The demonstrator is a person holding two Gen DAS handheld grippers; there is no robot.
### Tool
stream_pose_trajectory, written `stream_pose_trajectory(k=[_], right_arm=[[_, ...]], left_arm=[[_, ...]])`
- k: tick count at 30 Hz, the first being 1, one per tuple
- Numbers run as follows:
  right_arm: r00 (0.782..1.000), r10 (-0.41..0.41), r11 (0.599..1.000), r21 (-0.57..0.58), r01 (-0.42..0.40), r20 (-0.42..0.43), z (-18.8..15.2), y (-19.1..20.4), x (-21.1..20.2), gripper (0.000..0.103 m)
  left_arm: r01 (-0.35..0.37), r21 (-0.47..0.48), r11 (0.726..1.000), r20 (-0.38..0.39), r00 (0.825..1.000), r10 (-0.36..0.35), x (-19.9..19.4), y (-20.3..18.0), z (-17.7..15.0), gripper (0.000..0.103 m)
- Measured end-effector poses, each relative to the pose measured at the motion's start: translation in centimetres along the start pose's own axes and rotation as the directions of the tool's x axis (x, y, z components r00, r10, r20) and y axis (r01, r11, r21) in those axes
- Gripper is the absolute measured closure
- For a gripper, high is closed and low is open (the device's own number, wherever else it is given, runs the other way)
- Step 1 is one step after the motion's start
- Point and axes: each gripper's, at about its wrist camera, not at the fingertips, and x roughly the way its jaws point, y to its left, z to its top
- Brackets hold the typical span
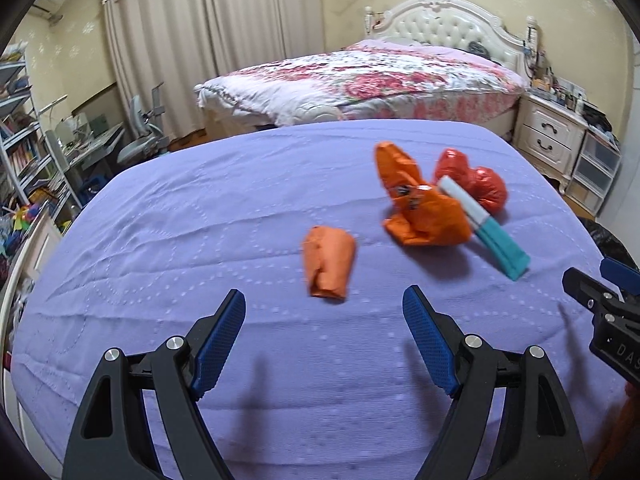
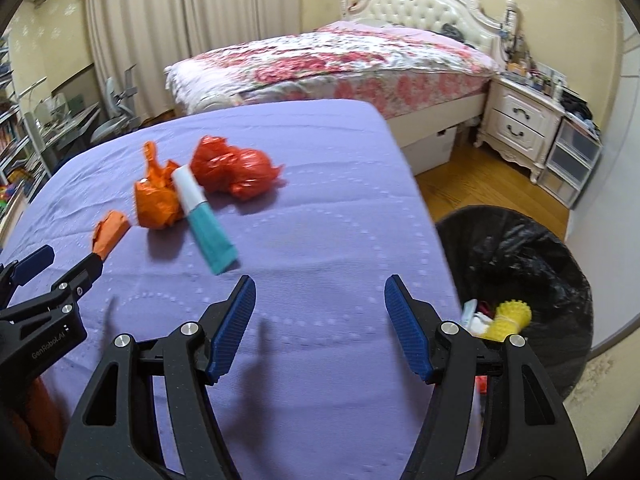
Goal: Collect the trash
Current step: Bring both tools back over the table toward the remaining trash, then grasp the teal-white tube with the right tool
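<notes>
Ahead of you a lavender quilted cover (image 1: 200, 240) spreads wide. Beyond it stands a bed with a floral quilt (image 1: 360, 76) and a tufted white headboard (image 1: 444, 24). To its right you see a white two-drawer nightstand (image 2: 520, 120), cluttered on top, with clear plastic drawers (image 2: 572, 160) just beside it. Cream curtains (image 1: 180, 40) hang at the back; at far left sit a desk (image 1: 96, 140), a grey chair (image 1: 140, 140) and bookshelves (image 1: 20, 140). Wood floor (image 2: 460, 188) shows at right.

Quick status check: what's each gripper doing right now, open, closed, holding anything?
Left gripper: open, empty, just short of the small orange wad.
Right gripper: open, empty, over the purple sheet beside the bin.
</notes>
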Motion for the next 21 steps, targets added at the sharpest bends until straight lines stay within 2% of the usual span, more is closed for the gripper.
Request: stream_pose_trajectory(k=[7, 13, 16, 21], right_arm=[[0.999, 0.037, 0.998, -0.058, -0.039, -0.032, 1.0, 3.3, 1.7, 0.038], [0.999, 0.039, 0.995, -0.087, -0.042, -0.038, 2.0, 4.9, 2.9, 0.039], [0.998, 0.041, 0.994, -0.095, -0.045, -0.047, 2.4, 5.5, 3.5, 0.046], [0.998, 0.045, 0.993, -0.103, -0.051, -0.053, 3.1, 5.9, 4.1, 0.053]], left_arm=[[-0.005, -0.047, 0.999, -0.023, 1.0, 0.004, 0.9, 2.9, 0.0, 0.025], [0.006, -0.061, 0.998, -0.042, 0.999, -0.008, 1.4, 3.5, 0.0, 0.025], [0.01, -0.064, 0.998, -0.046, 0.999, -0.013, 1.5, 3.8, 0.0, 0.025], [0.005, -0.06, 0.998, -0.046, 0.999, -0.007, 1.8, 3.7, 0.4, 0.025]])
